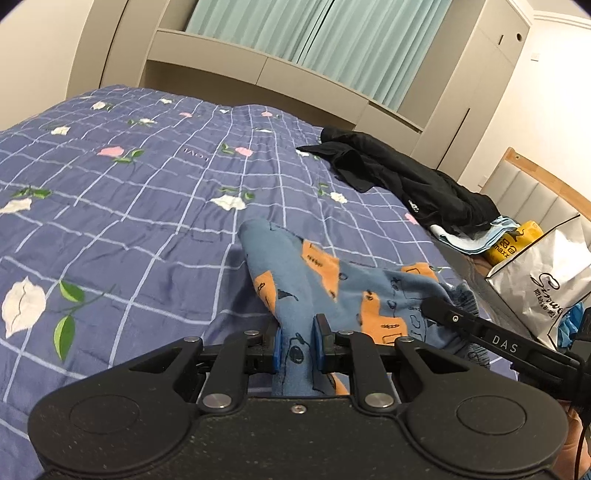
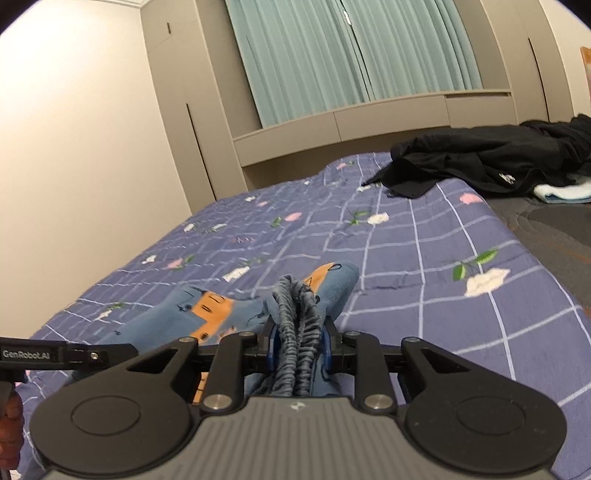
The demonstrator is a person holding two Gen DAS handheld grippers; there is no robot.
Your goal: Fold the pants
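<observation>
item, nearest: left gripper [image 1: 299, 345], black body with blue pads, jaws drawn narrow and clamped on a fold of the pants [image 1: 328, 291]; fabric runs through between the pads and back under the gripper body. item: right gripper [image 2: 298, 349], grey ribbed body, black linkage, blue pads, jaws likewise narrow and pinched on the gathered elastic waistband [image 2: 295, 325] of the same pants, the ruched band bunched upright between the pads. item: pants, small, blue knit with orange patches and dark line drawings; held at two places and lifted at those ends, the rest trailing forward onto the bedspread [image 1: 147, 206], one rounded end lying ahead of the left gripper. in the left wrist view the right gripper's finger, marked "das", enters from the lower right and meets the cloth; in the right wrist view the left gripper's finger, marked "genrobot.ai", enters from the left edge. item: bedspread, purple-blue, white grid lines, printed white and pink flowers with green leaves, covering most of the bed. item, farther right: silver paper bag [image 1: 543, 273] with dark lettering, standing beside the bed; behind it a yellow package [image 1: 511, 243]. item: black garment [image 1: 399, 181], crumpled in a heap at the far right part of the bed, lying partly over light blue folded cloth [image 1: 469, 240]. item, farthest: beige built-in cabinets [image 1: 280, 70] and pale green curtains [image 1: 332, 33] along the wall.
</observation>
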